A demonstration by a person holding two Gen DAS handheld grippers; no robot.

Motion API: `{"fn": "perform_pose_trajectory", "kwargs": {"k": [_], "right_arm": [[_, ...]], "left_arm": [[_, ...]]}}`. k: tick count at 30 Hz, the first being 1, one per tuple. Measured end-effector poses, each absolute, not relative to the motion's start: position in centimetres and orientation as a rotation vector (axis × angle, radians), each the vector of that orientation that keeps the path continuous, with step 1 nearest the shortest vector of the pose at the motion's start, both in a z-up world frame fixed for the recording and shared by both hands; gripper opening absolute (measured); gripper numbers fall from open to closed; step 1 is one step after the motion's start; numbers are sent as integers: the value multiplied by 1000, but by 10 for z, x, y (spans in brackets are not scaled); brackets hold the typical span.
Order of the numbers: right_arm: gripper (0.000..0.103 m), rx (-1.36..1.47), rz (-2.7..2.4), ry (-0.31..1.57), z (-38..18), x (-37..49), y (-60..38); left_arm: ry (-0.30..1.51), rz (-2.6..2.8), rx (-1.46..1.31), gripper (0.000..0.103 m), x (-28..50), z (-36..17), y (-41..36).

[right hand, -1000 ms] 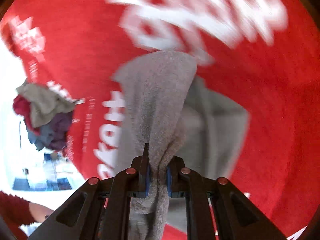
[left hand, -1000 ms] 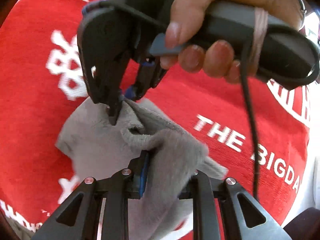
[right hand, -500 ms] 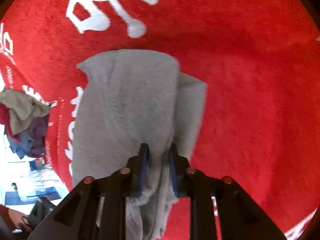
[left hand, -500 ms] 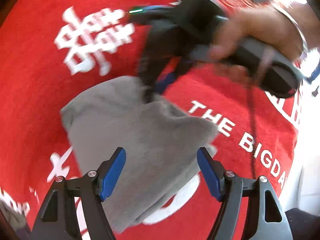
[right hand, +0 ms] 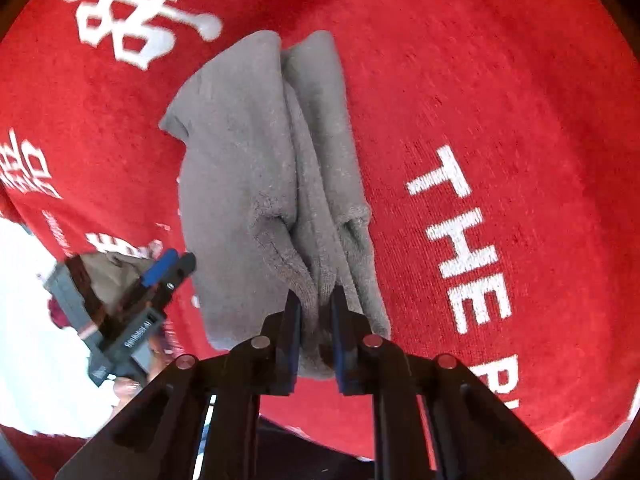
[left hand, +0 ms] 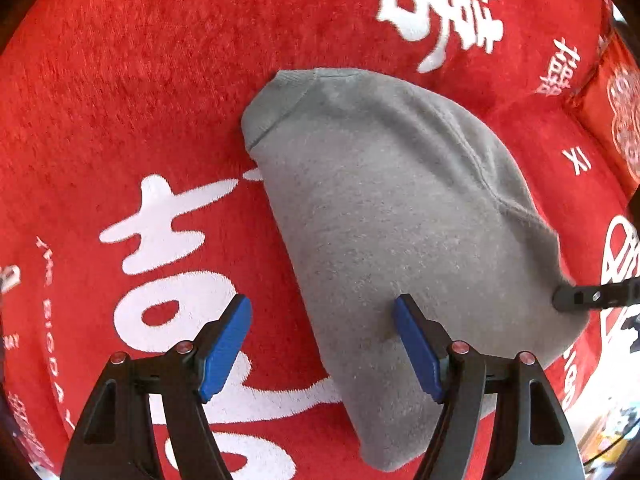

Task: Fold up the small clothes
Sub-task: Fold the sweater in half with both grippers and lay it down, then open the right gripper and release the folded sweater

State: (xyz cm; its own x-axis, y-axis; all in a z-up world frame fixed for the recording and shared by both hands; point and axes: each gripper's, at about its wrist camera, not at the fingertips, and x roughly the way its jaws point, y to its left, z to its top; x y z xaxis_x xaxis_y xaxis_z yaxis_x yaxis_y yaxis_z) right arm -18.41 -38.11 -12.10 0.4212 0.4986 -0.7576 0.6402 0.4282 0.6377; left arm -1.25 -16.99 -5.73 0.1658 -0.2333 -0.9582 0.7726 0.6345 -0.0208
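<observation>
Left tool (left hand: 322,346) has let go and gapes over the grey garment (left hand: 400,248); right tool (right hand: 316,334), closing, still pinches it.

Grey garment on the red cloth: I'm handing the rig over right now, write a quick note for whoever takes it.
Left gripper: open, holds nothing; one blue pad sits over the grey garment, the other over the red cloth.
Right gripper: jaws closing on a bunched edge of the garment, fabric between the pads.
Garment: lies on the red cloth, folded over itself into a narrower shape, layers stacked.
Done: at least one fold is in.
Left: let go with the right gripper, flatten or finish the fold. A heap of other clothes shows partly at the cloth's edge, behind the left gripper; probably still to fold.
</observation>
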Motion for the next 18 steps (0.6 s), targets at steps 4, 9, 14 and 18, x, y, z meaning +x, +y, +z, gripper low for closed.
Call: {"fn": "perform_pose_trajectory", "kwargs": {"k": [4, 9, 14, 18], "right_arm": [[11, 1065, -174, 1250, -108, -194, -372], [5, 1076, -275, 1372, -140, -221, -372], [14, 1093, -310, 1240, -109, -223, -392], [50, 1098, -242, 1120, -92, -182, -411]], "left_arm": [[1203, -799, 601, 82, -33, -68, -167], [1220, -804, 670, 82, -58, -86, -159], [1294, -773, 600, 82, -48, -92, -154], [1302, -765, 600, 82, -45, -94, -153]]}}
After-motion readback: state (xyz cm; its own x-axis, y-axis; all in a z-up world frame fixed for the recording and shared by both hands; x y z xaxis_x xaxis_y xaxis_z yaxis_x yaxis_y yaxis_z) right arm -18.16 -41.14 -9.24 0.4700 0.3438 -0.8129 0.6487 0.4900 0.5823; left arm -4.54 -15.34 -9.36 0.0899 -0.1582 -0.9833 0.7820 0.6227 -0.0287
